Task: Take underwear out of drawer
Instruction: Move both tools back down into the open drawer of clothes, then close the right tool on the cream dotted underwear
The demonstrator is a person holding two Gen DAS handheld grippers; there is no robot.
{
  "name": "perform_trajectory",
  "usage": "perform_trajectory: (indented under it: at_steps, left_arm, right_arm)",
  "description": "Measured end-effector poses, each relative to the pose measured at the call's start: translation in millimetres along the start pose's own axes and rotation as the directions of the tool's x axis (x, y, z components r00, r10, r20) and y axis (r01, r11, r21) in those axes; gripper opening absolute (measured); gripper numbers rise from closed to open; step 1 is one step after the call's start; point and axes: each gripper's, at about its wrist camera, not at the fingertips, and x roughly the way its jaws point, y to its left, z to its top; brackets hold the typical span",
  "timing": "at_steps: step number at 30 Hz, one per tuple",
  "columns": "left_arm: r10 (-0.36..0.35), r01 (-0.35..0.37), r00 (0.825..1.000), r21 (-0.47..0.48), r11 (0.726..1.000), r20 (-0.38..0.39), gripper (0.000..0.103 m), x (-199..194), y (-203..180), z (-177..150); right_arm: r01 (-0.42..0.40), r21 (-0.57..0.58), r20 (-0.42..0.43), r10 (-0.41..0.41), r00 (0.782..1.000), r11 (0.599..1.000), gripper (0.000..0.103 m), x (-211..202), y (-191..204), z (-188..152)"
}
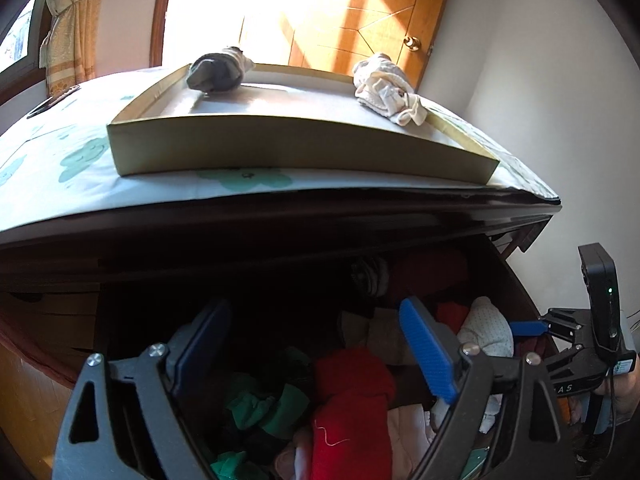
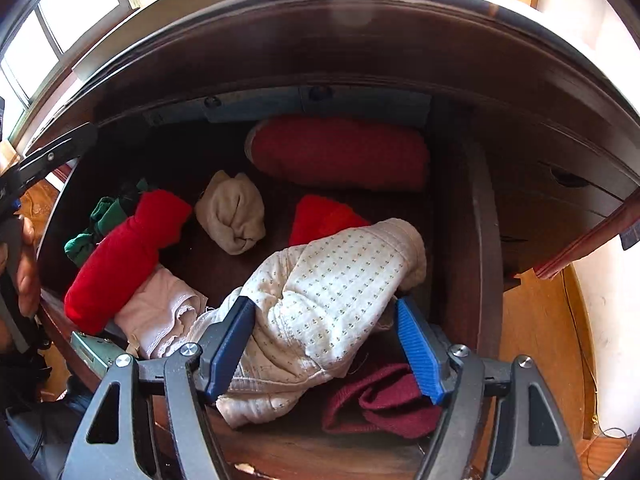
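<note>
The open dark wooden drawer (image 2: 478,240) holds rolled clothes. A white dotted underwear piece (image 2: 332,280) lies near the front, between the wide-open blue pads of my right gripper (image 2: 326,344); the pads flank it without pinching. Around it lie a red roll (image 2: 120,260), a beige bundle (image 2: 232,212), green cloth (image 2: 92,232) and a maroon item (image 2: 380,400). My left gripper (image 1: 316,352) is open and empty above the drawer's red cloth (image 1: 352,400) and green cloth (image 1: 264,404). The dotted piece also shows in the left wrist view (image 1: 486,326), with the right gripper (image 1: 528,328) beside it.
On the dresser top sits a shallow cardboard box (image 1: 280,144) on a patterned mat (image 1: 80,160), holding a grey bundle (image 1: 216,72) and a white bundle (image 1: 388,88). A wooden door (image 1: 360,20) stands behind. A large red roll (image 2: 340,152) lies at the drawer's back.
</note>
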Motion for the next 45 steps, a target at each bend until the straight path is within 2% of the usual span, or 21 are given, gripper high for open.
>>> perform_trajectory:
  at_steps: [8,12,15,17,19,23,25,27,31,36,42,45]
  left_arm:
    - [-0.019,0.021,0.998,0.035,0.999,-0.061,0.091,9.9,-5.9,-0.4]
    - [-0.038,0.041,0.995,0.032,0.999,-0.091,0.091,14.7,-6.2,-1.0]
    - [-0.057,0.06,0.994,0.03,0.998,-0.096,0.091,15.9,-5.7,-1.7]
    - [-0.069,0.072,0.992,0.027,0.997,-0.102,0.091,17.3,-5.5,-2.1]
    - [-0.079,0.083,0.991,0.025,0.996,-0.11,0.091,19.2,-5.7,-1.8]
    - [-0.088,0.093,0.989,0.034,0.995,-0.119,0.091,21.1,-7.3,-1.6]
    - [-0.088,0.093,0.989,0.035,0.995,-0.119,0.091,20.4,-7.4,-1.2]
    - [-0.085,0.091,0.989,0.039,0.995,-0.12,0.091,20.9,-8.1,-1.3]
    - [-0.064,0.069,0.991,0.04,0.997,-0.116,0.091,19.9,-9.7,-0.8]
    - [-0.048,0.055,0.992,0.054,0.997,-0.12,0.09,13.9,-12.1,-2.5]
    - [-0.026,0.052,0.979,0.125,0.991,-0.202,0.087,11.0,-28.4,-14.8]
    - [-0.014,0.056,0.963,0.151,0.987,-0.269,0.087,18.6,-35.4,-23.4]
  right_arm:
    - [0.042,-0.063,-0.04,-0.044,0.998,0.997,0.077,11.5,10.5,8.6]
    - [-0.028,-0.14,-0.013,0.027,1.0,0.99,0.077,9.8,21.7,4.1]
    - [-0.05,-0.175,0.01,0.053,0.999,0.983,0.064,6.5,25.5,1.3]
    - [-0.087,-0.188,0.02,0.092,0.996,0.978,0.046,3.7,28.7,0.2]
    - [-0.118,-0.195,0.025,0.125,0.992,0.974,0.041,0.4,29.2,-1.4]
    - [-0.149,-0.218,-0.022,0.148,0.989,0.965,0.044,5.2,32.6,-5.3]
    - [-0.158,-0.187,-0.038,0.154,0.987,0.97,0.045,13.6,36.7,4.7]
    - [-0.161,-0.19,-0.029,0.158,0.987,0.969,0.045,11.4,36.6,6.0]
    - [-0.14,-0.241,-0.041,0.134,0.99,0.96,0.043,8.0,41.7,7.7]
    - [-0.187,-0.255,-0.054,0.179,0.982,0.949,0.039,13.5,37.2,7.8]
    - [-0.185,-0.276,-0.048,0.178,0.983,0.943,0.038,13.0,41.4,9.2]
    - [-0.195,-0.276,-0.052,0.188,0.981,0.941,0.039,11.1,40.5,8.8]
